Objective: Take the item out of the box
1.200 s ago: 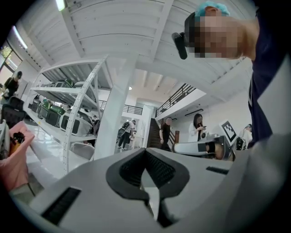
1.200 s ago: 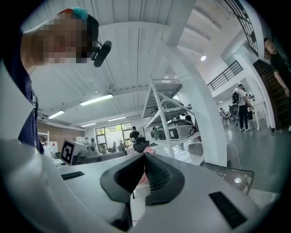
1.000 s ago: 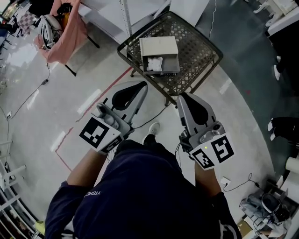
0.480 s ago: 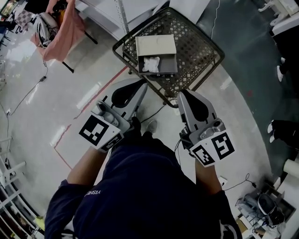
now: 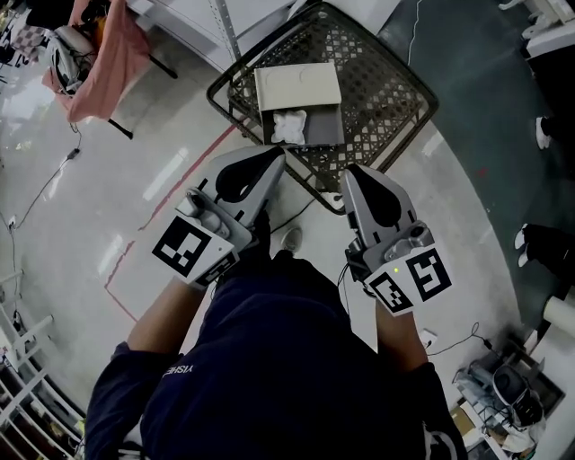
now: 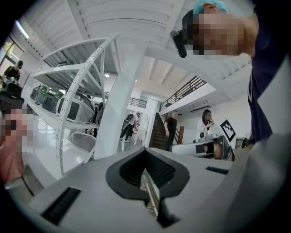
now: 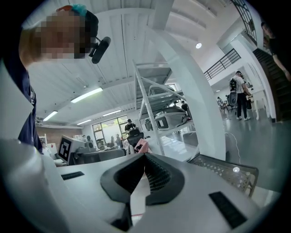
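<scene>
An open grey box (image 5: pixel 305 121) stands on a black metal mesh table (image 5: pixel 386 99), its beige lid (image 5: pixel 298 86) folded back on the far side. A crumpled white item (image 5: pixel 289 126) lies inside the box. My left gripper (image 5: pixel 274 159) is shut and empty, its tip at the table's near edge just short of the box. My right gripper (image 5: pixel 352 172) is also shut and empty, its tip over the table's near rim to the right. In the left gripper view the left gripper (image 6: pixel 146 150) holds nothing. The right gripper (image 7: pixel 145 155) shows the table (image 7: pixel 227 170) low at right.
A pink cloth (image 5: pixel 99 63) hangs on a rack at upper left. White shelving (image 5: pixel 225 18) stands behind the table. Red tape (image 5: pixel 193 175) and cables cross the pale floor. Another person's shoes (image 5: pixel 539 130) show at right, with clutter (image 5: pixel 503 395) at lower right.
Both grippers have come forward and lower toward the table; their tips now reach its near edge and the box lies closer to them. Both stay shut.
</scene>
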`<control>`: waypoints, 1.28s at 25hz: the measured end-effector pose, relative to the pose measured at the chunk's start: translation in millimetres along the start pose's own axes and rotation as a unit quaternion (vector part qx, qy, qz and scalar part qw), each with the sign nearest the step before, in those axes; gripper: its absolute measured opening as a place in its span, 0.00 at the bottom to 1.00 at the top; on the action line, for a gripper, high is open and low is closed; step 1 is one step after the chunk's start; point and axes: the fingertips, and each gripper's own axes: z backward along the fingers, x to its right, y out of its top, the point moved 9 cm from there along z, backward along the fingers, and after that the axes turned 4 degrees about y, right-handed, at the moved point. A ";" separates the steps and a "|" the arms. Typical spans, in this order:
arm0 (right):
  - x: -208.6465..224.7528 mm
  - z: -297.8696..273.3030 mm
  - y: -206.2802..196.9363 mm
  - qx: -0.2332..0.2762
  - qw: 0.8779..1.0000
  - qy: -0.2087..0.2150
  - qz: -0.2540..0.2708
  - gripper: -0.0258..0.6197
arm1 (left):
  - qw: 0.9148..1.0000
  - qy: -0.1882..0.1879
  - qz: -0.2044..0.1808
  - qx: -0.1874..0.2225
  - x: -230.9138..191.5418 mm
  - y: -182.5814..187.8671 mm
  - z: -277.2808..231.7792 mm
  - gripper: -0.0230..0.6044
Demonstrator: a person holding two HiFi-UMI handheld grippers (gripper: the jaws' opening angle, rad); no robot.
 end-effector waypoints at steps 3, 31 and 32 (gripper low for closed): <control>10.9 -24.4 -5.3 -0.012 1.000 -0.006 -0.006 0.08 | 1.000 -0.005 0.004 -0.011 -23.9 -6.6 -12.3 0.04; 140.3 -185.5 -140.7 -0.187 0.975 -0.060 -0.101 0.08 | 0.989 -0.038 0.038 -0.136 -185.2 -143.9 -111.3 0.04; 144.4 -188.9 -147.1 -0.196 0.974 -0.057 -0.103 0.08 | 0.989 -0.037 0.040 -0.138 -188.0 -148.2 -113.2 0.04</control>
